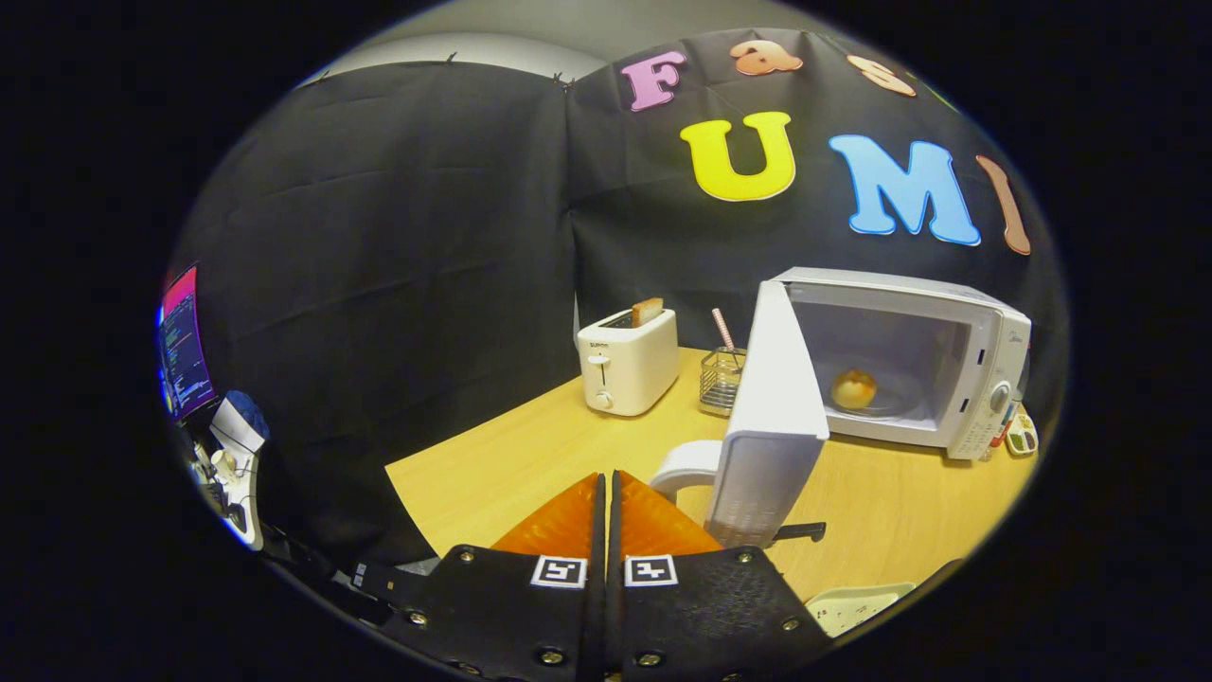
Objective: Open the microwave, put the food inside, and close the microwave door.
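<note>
A: Where's the food?
B: The bun (853, 388) sits inside the microwave (909, 360), on its plate, far right on the table (530, 445).
A: And the door?
B: The door (772, 417) stands wide open, just ahead of the gripper (607, 493).
A: Its fingers?
B: Pressed together, holding nothing. A toaster (627, 362) stands farther left, a wire holder (721, 379) beside it.

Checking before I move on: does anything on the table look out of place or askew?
Nothing spilled or damaged. The microwave door stands wide open with the food already inside. The gripper, fingers together and empty, sits just short of the door's edge. Toast sticks up from the toaster.
</note>
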A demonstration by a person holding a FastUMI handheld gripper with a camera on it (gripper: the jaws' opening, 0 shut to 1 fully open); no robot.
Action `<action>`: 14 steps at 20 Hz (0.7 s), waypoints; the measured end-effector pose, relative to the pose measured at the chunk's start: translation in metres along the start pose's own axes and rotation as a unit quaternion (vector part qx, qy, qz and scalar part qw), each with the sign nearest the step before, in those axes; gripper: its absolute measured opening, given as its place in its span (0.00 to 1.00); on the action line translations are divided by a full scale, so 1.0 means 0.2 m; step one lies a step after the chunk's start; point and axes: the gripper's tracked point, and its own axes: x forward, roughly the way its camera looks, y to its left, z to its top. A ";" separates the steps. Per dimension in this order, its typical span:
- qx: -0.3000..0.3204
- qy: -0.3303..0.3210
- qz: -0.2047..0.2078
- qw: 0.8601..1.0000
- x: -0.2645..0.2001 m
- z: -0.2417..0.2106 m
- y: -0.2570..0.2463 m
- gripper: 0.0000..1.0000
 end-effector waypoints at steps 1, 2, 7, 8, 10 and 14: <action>0.000 0.002 -0.008 1.000 -0.01 -0.01 -0.04 0.01; 0.003 0.003 -0.017 1.000 -0.02 -0.02 -0.08 0.01; 0.013 0.008 -0.059 0.998 -0.06 -0.03 -0.31 0.01; 0.015 0.009 -0.070 0.997 -0.06 -0.03 -0.37 0.01; 0.024 0.010 -0.088 0.996 -0.05 -0.02 -0.47 0.01; 0.032 0.010 -0.118 0.992 -0.01 -0.01 -0.65 0.01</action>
